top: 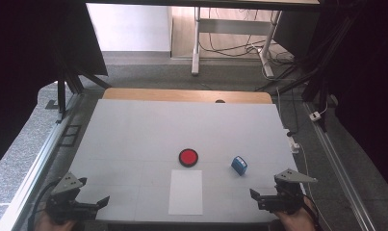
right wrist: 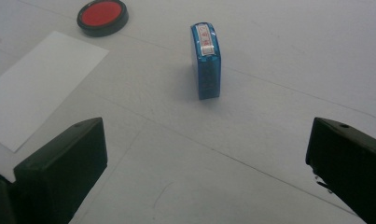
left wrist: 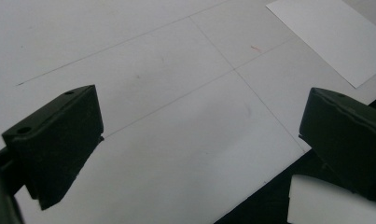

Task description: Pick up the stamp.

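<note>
A blue stamp [top: 239,165] [right wrist: 206,60] stands on the white table, right of centre. A round red ink pad in a black case [top: 188,157] [right wrist: 102,17] lies near the middle. A white sheet of paper [top: 186,191] [left wrist: 332,37] [right wrist: 38,84] lies flat just in front of the pad. My left gripper [top: 93,204] [left wrist: 199,140] rests at the near left corner, open, with bare table between its jaws. My right gripper [top: 259,198] [right wrist: 209,163] sits at the near right, open and empty, with the stamp a short way beyond its jaws.
The white table top [top: 148,130] has a wooden strip along its far edge. Metal rails run down both sides. Dark stands, desk legs and cables stand on the floor beyond the table.
</note>
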A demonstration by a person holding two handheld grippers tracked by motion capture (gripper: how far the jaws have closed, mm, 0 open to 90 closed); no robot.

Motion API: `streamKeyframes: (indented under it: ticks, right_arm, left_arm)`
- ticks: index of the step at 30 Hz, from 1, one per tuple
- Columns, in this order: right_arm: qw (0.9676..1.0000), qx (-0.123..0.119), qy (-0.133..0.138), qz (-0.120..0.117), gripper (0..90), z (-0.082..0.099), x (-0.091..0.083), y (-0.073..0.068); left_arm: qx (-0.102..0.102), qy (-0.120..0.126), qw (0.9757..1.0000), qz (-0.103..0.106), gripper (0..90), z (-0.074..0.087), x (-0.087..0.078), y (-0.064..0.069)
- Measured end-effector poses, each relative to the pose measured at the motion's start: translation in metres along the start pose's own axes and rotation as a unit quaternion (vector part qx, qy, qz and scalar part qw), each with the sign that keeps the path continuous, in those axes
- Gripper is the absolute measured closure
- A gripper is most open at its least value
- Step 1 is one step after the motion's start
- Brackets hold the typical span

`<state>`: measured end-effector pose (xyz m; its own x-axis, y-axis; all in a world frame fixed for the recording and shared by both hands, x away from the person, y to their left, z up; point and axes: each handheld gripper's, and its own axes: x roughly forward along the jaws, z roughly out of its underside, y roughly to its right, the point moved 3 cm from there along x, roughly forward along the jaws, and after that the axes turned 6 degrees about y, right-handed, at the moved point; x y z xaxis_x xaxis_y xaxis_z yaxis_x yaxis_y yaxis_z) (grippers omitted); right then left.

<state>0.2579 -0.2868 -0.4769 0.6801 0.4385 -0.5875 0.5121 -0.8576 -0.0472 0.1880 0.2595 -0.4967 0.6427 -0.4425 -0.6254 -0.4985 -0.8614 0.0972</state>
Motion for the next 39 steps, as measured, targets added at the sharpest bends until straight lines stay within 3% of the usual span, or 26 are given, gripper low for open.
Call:
streamKeyframes:
  ticks: [8,30,39]
  right_arm:
    - [0.9999,0.006,0.007,-0.012,0.0,-0.001,-0.001,-0.002]
    - [0.9997,-0.005,-0.005,-0.022,0.0,-0.002,0.004,-0.005]
    - [0.9989,-0.039,0.016,-0.022,0.0,-0.013,0.004,-0.011]
  left_arm:
    - [-0.015,-0.001,0.9998,0.013,0.0,0.000,0.000,-0.003]
    - [-0.014,-0.004,0.9998,0.015,0.0,0.001,0.001,-0.003]
    - [-0.018,-0.001,0.9996,0.020,0.0,0.001,0.000,-0.004]
